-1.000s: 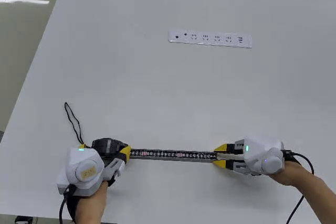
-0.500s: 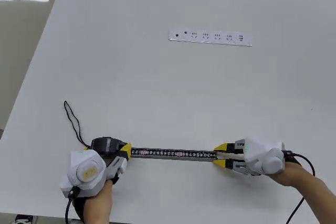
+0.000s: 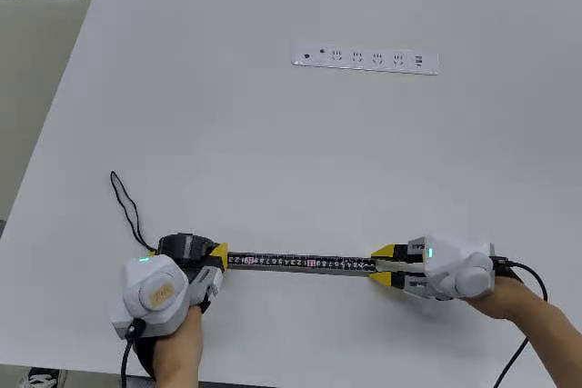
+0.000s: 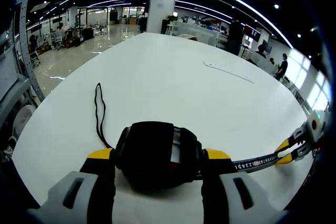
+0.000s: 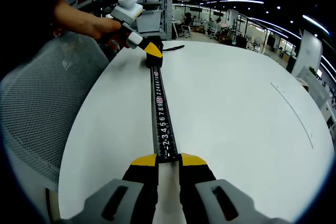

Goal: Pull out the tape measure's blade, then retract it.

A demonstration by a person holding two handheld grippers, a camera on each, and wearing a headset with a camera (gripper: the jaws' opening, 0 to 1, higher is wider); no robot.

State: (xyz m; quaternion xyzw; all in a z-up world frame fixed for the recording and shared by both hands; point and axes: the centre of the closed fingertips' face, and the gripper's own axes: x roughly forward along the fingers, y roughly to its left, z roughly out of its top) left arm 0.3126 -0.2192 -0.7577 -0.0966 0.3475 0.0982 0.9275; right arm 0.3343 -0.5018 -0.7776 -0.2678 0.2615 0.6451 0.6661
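While the left claw (image 4: 157,157) is clamped across the black tape measure (image 4: 157,149), with one yellow-tipped jaw on each side of its case, the right claw (image 5: 168,160) is pinched together on the free end of the blade (image 5: 160,111). The blade is pulled out and runs straight between the two claws, numbers facing up. It lies parallel to the near edge of the white surface (image 3: 273,161), low over it; whether it touches cannot be told. The case sits toward the near left corner, and the blade's tip is right of the middle of that edge.

A thin black lanyard (image 3: 127,211) trails from the case on its far side. It loops loosely on the surface toward the left edge, beside the blade's line and not across it. A white power strip (image 3: 365,58) lies flat in the far half, well apart from the tape, with bare surface between them. A dark cable (image 3: 529,281) curves behind the right claw past the person's wrist. In the right gripper view, a grey mesh chair back (image 5: 37,114) stands just off the near edge, beside the blade.
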